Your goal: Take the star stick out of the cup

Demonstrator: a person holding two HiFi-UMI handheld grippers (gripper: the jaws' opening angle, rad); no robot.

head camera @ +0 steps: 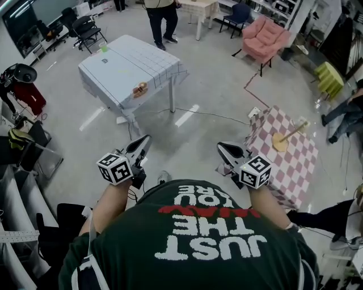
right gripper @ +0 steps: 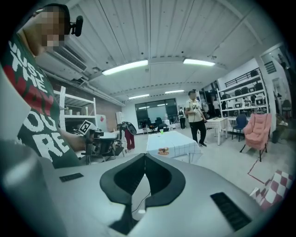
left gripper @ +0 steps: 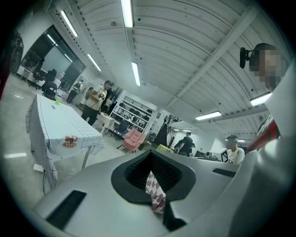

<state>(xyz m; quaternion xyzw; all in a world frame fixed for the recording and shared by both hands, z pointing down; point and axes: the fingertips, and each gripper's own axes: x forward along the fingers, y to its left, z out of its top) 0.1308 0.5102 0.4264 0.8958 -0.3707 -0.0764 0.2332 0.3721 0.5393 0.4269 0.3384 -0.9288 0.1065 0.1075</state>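
A tan cup (head camera: pixel 279 143) lies on the pink checkered table (head camera: pixel 295 170) at the right, and a pale stick (head camera: pixel 293 132) pokes out of it toward the far right. Its star end is too small to make out. Both grippers are held in front of the person's chest, well short of that table. My left gripper (head camera: pixel 146 137) (left gripper: pixel 150 152) is shut with nothing in it; a strip of checkered cloth (left gripper: pixel 155 192) shows through the gap behind its jaws. My right gripper (head camera: pixel 221 145) (right gripper: pixel 145 155) is shut and empty too.
A table with a pale grid cloth (head camera: pixel 122 71) (left gripper: pixel 60 127) (right gripper: pixel 172 141) stands ahead at the left, with a small copper-coloured object (head camera: pixel 140 88) near its edge. A person (head camera: pixel 161 17) stands beyond it. A pink armchair (head camera: pixel 262 37), chairs and a floor cable (head camera: pixel 215 115) lie farther off.
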